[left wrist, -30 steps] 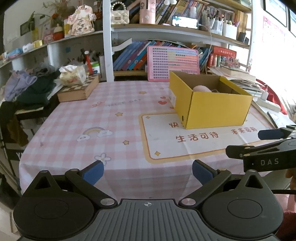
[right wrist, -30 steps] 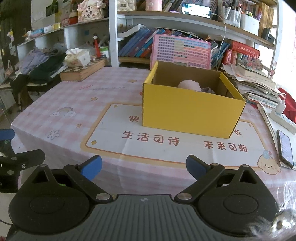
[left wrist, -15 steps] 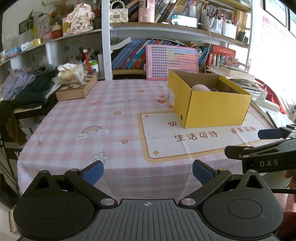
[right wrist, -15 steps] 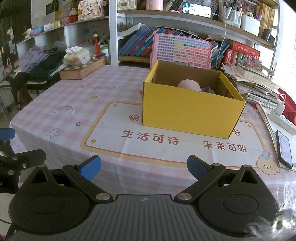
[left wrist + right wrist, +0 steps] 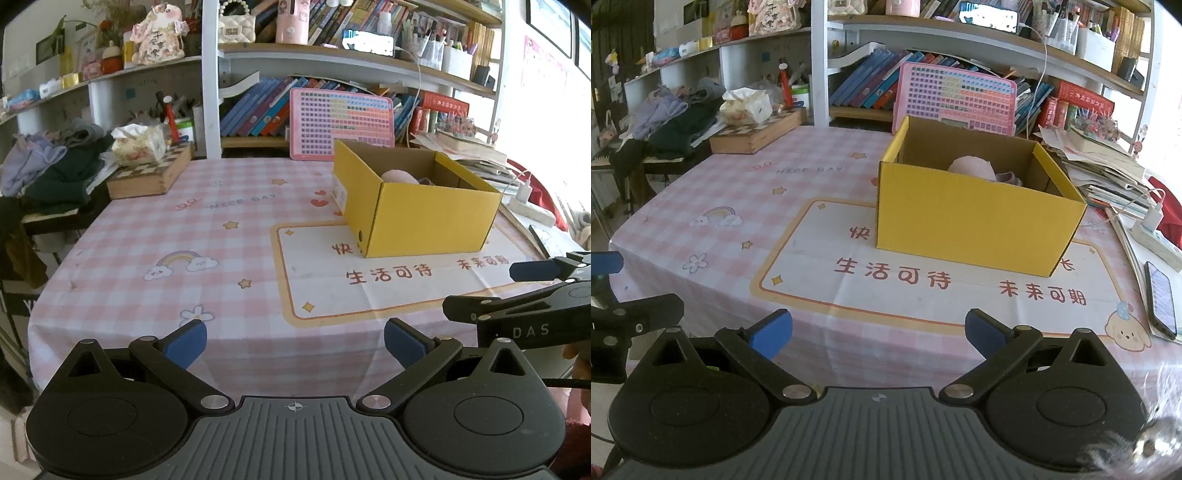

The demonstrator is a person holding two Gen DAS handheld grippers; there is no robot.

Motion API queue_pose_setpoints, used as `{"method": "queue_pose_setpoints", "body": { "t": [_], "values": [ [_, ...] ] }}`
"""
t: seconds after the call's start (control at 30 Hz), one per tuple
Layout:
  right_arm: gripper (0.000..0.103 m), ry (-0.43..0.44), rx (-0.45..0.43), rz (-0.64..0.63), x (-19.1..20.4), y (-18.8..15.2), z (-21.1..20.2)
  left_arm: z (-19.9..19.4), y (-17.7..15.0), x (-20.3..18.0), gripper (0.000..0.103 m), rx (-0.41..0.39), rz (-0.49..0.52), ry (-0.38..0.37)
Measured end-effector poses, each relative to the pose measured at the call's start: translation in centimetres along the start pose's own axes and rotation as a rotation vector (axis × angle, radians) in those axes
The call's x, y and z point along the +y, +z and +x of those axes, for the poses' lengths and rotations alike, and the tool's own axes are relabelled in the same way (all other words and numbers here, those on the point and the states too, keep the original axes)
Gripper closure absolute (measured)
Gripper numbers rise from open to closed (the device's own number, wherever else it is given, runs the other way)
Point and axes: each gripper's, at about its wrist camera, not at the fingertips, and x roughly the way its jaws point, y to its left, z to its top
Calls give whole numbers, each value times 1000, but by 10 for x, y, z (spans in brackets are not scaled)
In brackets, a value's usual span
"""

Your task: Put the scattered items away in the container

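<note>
A yellow cardboard box [image 5: 428, 218] stands open on the pink checked tablecloth [image 5: 184, 236]; it also shows in the right wrist view [image 5: 967, 225]. Inside it lie a pale pink rounded item [image 5: 969, 166] and a small purple item [image 5: 1008, 178]. My left gripper [image 5: 293, 341] is open and empty, held off the table's near edge. My right gripper [image 5: 879, 332] is open and empty, also at the near edge, right of the left one. No loose items show on the cloth.
A wooden chessboard box [image 5: 151, 175] with a tissue pack sits at the far left. A pink keyboard-like board [image 5: 340, 123] leans on the bookshelf behind the box. A phone [image 5: 1161, 299] and a power strip [image 5: 1156, 240] lie at the right edge. Clothes pile at left.
Both grippers have pulled back slightly from the table; the box looks a little farther away. Jaws stay open.
</note>
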Motion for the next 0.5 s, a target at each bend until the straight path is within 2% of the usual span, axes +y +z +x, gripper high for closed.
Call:
{"method": "queue_pose_setpoints", "body": {
  "t": [0.5],
  "values": [
    [2,0,10,-4,1,2,5,6,2,-1,0,8,-6,-8]
  ]
}}
